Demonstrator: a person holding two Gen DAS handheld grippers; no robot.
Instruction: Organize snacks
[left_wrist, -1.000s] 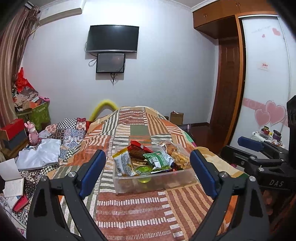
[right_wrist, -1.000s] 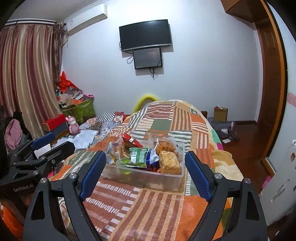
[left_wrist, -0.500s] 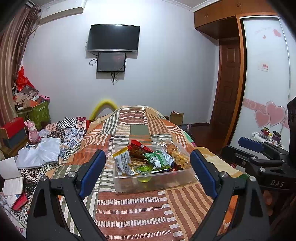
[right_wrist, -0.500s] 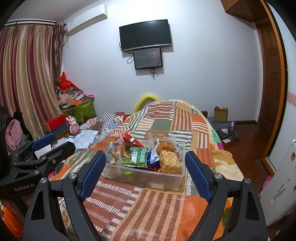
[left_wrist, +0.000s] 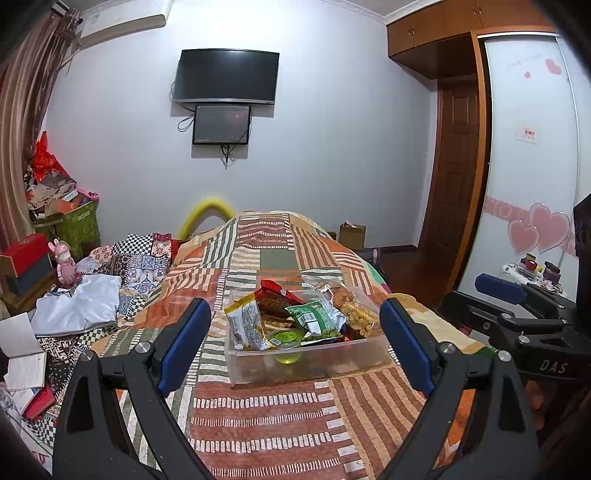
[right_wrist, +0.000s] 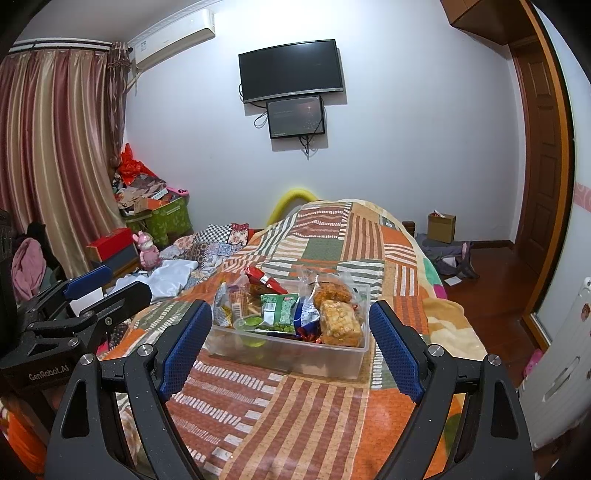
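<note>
Clear plastic bin (left_wrist: 306, 360) is seen on the patchwork bedspread (left_wrist: 266, 417), packed with snack packets: yellow-white pack (left_wrist: 246, 326), green pack (left_wrist: 314, 317), red pack (left_wrist: 275, 290), bag of golden puffed pieces (left_wrist: 356, 310), small green jelly cup (left_wrist: 286, 338).

Left claw (left_wrist: 295, 349) is spread wide, nothing gripped; bin lies at 12 o'clock, framed between its blue pads, apart from them. Right claw (right_wrist: 290, 349) is likewise wide open and empty; bin (right_wrist: 291, 350) sits at 12 o'clock, puffed bag (right_wrist: 338, 321) toward 1 o'clock, green pack (right_wrist: 279, 312) near centre.

The bin's long axis runs across both views, roughly 9 to 3 o'clock. Neither claw is judged clearly nearer; the puffed bag is on the right claw's side, the yellow-white pack on the left's.

Packets stand loosely above the rim, so entry from above looks easiest. Open bedspread is available in front of the bin toward 6 o'clock for setting things out. Bed edge falls away at 3 o'clock in the right view; clutter of cloth (left_wrist: 79, 308) lies at 9 o'clock. Soft bedding may let the bin shift if pushed.
</note>
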